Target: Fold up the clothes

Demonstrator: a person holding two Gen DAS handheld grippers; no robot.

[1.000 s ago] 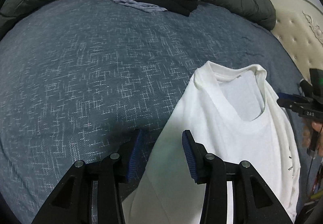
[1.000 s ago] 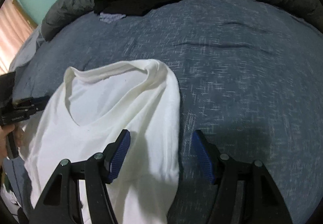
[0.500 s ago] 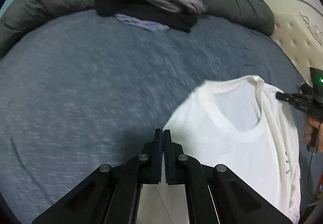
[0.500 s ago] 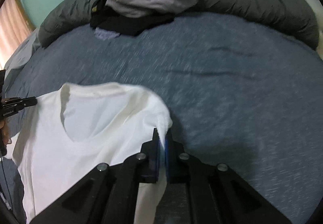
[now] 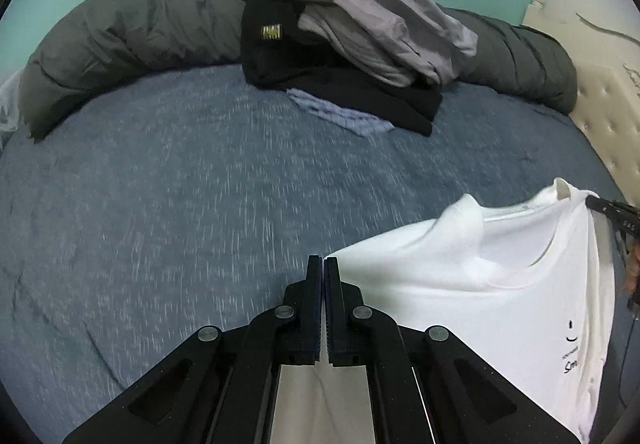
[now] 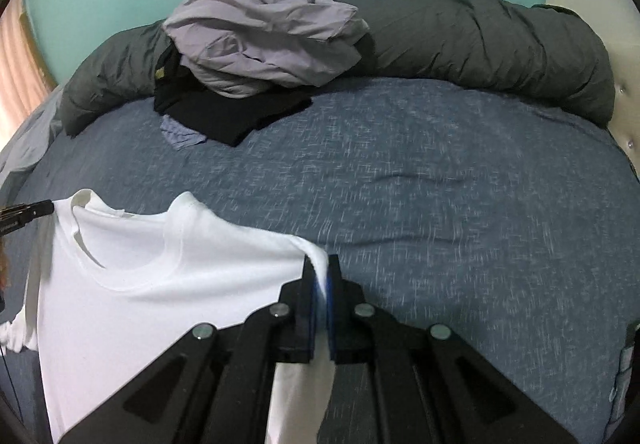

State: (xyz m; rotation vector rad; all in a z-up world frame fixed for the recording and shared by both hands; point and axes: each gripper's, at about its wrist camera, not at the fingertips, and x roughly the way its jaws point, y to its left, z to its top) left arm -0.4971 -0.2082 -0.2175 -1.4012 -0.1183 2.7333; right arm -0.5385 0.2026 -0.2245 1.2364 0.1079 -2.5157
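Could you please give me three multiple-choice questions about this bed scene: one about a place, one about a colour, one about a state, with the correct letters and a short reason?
1. Where is the pile of clothes?
A. At the far side of the bed, against the rolled dark duvet
B. On the floor
C. Under the white T-shirt

2. Which colour is the garment on top of that pile?
A. Red
B. Light grey-lilac
C. Yellow

3. How is the white T-shirt at this moment?
A. Lying flat and untouched
B. Folded into a small square
C. Pinched at both shoulders, by the left gripper and the right gripper

Answers:
1 A, the pile leans on the duvet roll.
2 B, the top cloth is pale grey-lilac.
3 C, each gripper is shut on white fabric at a shoulder.
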